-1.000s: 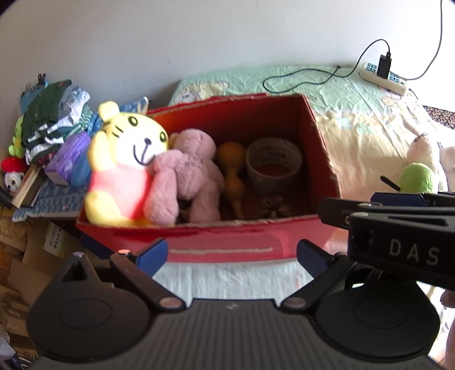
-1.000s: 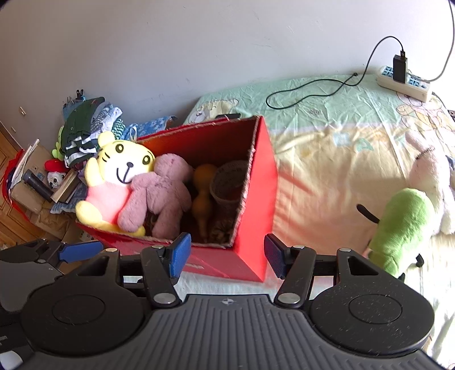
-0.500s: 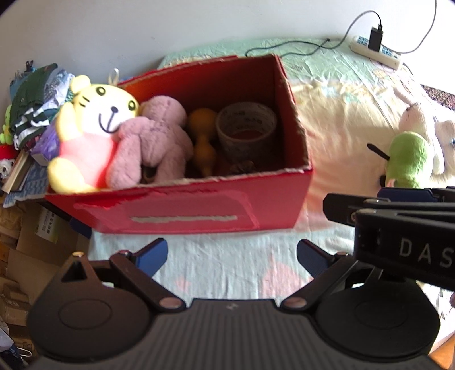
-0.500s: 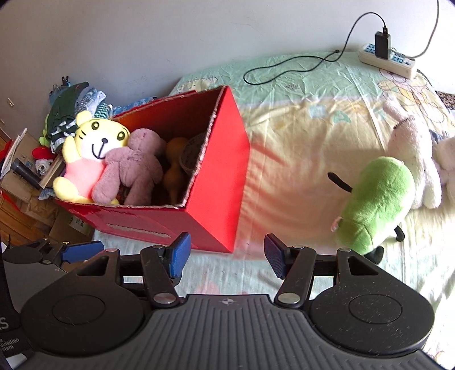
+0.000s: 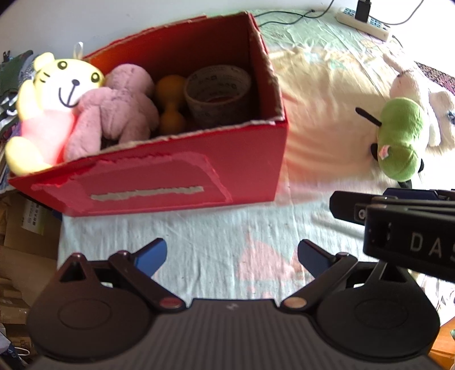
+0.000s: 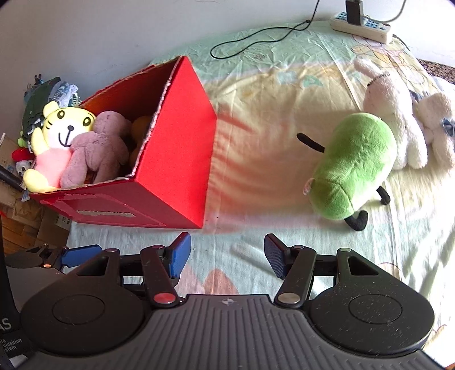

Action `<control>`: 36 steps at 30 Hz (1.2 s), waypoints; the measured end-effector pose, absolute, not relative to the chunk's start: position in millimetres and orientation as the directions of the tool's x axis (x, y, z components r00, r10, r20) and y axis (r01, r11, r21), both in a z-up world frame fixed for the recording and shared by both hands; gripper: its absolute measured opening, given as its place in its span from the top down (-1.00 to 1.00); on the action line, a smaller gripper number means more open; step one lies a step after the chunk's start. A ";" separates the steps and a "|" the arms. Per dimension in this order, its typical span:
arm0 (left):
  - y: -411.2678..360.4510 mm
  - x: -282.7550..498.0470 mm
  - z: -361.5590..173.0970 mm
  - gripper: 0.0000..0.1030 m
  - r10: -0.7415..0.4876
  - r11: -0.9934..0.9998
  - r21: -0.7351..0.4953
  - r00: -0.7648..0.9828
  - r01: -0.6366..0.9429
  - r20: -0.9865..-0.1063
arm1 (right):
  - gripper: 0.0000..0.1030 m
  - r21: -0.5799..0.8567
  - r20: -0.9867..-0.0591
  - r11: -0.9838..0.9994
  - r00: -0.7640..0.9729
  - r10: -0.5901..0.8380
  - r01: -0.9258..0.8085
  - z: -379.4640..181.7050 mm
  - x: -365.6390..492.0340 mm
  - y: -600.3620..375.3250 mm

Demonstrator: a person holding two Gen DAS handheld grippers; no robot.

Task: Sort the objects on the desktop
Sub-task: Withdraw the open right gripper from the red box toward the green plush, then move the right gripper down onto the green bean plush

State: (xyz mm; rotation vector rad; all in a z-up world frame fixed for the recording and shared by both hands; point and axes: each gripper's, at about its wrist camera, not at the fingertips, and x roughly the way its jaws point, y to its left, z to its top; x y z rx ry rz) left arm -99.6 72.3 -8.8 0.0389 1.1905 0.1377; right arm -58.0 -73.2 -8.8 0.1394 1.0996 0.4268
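Observation:
A red cardboard box [image 5: 250,168] [image 6: 176,176] stands on the bed at the left. It holds a yellow tiger plush [image 5: 57,94] [image 6: 61,133], a pink plush [image 5: 119,102] [image 6: 96,148], an orange dumbbell toy [image 5: 170,105] and a tape roll [image 5: 217,94]. A green plush [image 6: 355,168] [image 5: 401,136] lies on the sheet to the right, next to a white plush [image 6: 398,113] [image 5: 409,85]. My left gripper [image 5: 231,257] is open and empty, in front of the box. My right gripper [image 6: 227,256] is open and empty, short of the green plush.
A power strip [image 6: 361,25] with a black cable [image 6: 256,39] lies at the far edge of the bed sheet [image 6: 284,85]. Clothes and small items are piled left of the box [image 6: 48,94]. Cardboard boxes [image 5: 25,227] sit below the bed's left edge.
Both grippers have pulled back and up from the red box, so it looks farther and lower. The right view has swung right, bringing the green and white plush nearer. Both stay open.

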 end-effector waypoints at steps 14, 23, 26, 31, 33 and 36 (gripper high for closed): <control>45.9 -93.2 -29.5 -0.94 0.048 0.997 0.065 0.319 0.044 -0.947 | -0.17 0.302 -0.863 0.945 0.384 0.328 -0.129 -22.4 -59.6 -101.7; 16.2 -83.8 -29.1 -0.94 0.018 0.986 0.070 0.327 0.148 -0.945 | -0.17 0.300 -0.869 0.954 0.405 0.284 -0.025 -25.5 -61.1 -134.8; 6.2 -80.7 -28.5 -0.94 0.013 0.983 0.074 0.329 0.171 -0.944 | -0.17 0.301 -0.869 0.954 0.412 0.275 -0.001 -26.2 -59.1 -144.2; -10.5 -77.0 -26.2 -0.94 0.005 0.975 0.079 0.334 0.210 -0.942 | -0.17 0.306 -0.865 0.952 0.425 0.266 0.028 -25.8 -57.1 -159.9; -17.9 -76.1 -26.4 -0.94 0.003 0.971 0.083 0.336 0.223 -0.942 | -0.17 0.308 -0.865 0.951 0.428 0.263 0.038 -26.4 -56.1 -166.2; -27.4 -75.0 -25.6 -0.94 0.001 0.968 0.086 0.339 0.235 -0.941 | -0.17 0.314 -0.864 0.948 0.429 0.264 0.050 -27.8 -54.6 -175.8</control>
